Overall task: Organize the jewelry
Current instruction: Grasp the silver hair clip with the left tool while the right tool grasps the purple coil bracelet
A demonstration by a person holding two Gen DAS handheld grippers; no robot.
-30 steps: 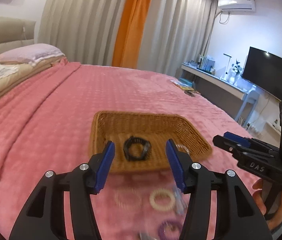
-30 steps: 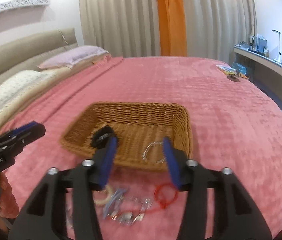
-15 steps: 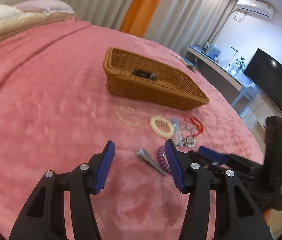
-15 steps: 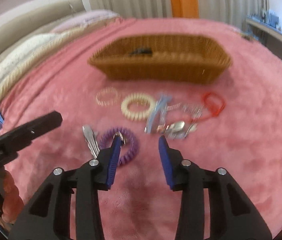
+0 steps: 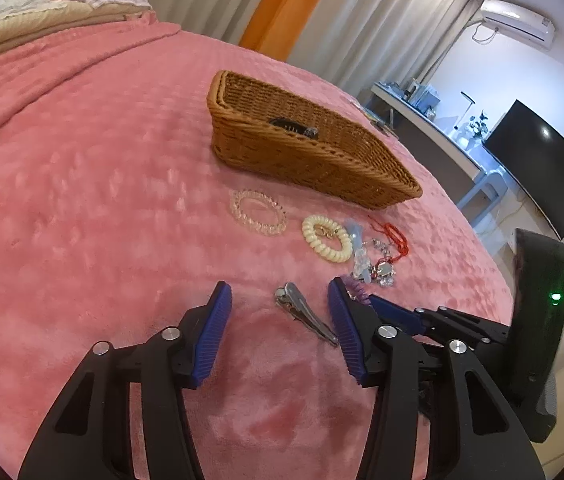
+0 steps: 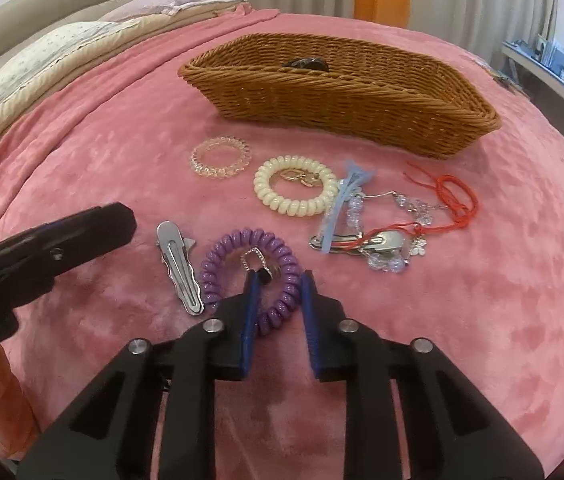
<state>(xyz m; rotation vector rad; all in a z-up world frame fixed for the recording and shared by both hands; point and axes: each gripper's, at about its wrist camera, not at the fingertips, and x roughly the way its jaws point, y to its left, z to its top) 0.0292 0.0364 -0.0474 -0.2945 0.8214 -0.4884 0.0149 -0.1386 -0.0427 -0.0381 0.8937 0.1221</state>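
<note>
Pink plush blanket, oblong woven wicker basket behind loose jewelry, purple coil bracelet nearest, ribbed and springy, right gripper closing around its near side, left gripper closing, astride silver clip.

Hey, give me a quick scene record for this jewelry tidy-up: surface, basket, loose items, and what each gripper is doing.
surface: pink blanket
basket: wicker, holds one dark piece
loose items: clear coil, cream coil, purple coil, silver clip, red cord tangled with beaded chain
right gripper: jaws closing around the purple coil's near side
left gripper: jaws closing, silver clip between them, untouched
</note>
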